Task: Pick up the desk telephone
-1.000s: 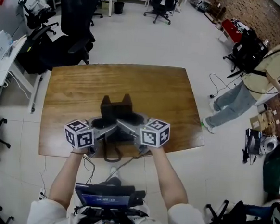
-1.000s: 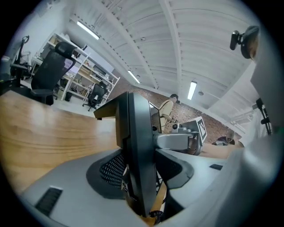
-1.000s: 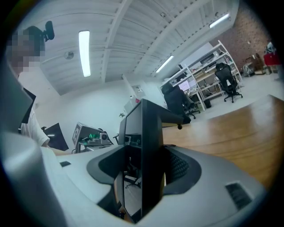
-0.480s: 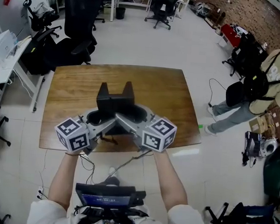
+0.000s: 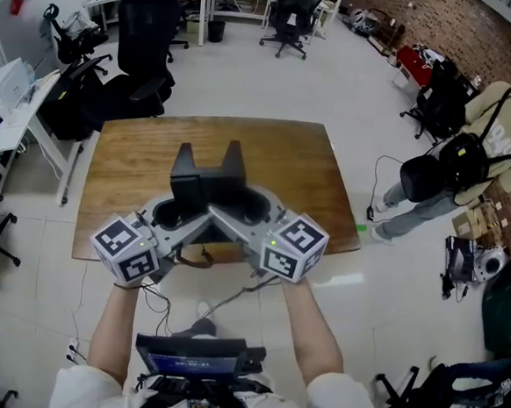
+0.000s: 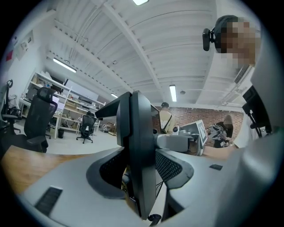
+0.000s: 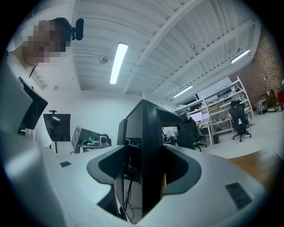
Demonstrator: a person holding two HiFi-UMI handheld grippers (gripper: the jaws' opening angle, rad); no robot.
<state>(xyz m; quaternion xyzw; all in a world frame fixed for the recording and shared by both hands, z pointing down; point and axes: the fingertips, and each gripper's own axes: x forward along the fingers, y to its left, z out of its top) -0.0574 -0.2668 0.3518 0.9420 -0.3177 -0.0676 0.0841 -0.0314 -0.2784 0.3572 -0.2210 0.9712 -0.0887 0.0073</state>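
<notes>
The desk telephone [image 5: 206,186] is a black slab with two upright prongs, held in the air above the wooden table [image 5: 298,162]. My left gripper [image 5: 171,210] is shut on its left side and my right gripper [image 5: 251,209] on its right side. In the left gripper view the telephone [image 6: 138,133] stands edge-on between the grey jaws of the left gripper [image 6: 140,166], which close against it. The right gripper view shows the same: the telephone [image 7: 148,137] sits clamped in the right gripper [image 7: 144,170]. A cord [image 5: 194,257] dangles below the phone.
Black office chairs [image 5: 145,36] stand beyond the table's far left corner, and a white desk [image 5: 4,91] lies at the left. A person with a backpack [image 5: 471,154] bends over at the right. Bags and gear [image 5: 471,260] lie on the floor there.
Both grippers have risen toward the head camera with the telephone between them, so it hangs higher over the table. The person at the right has bent over.
</notes>
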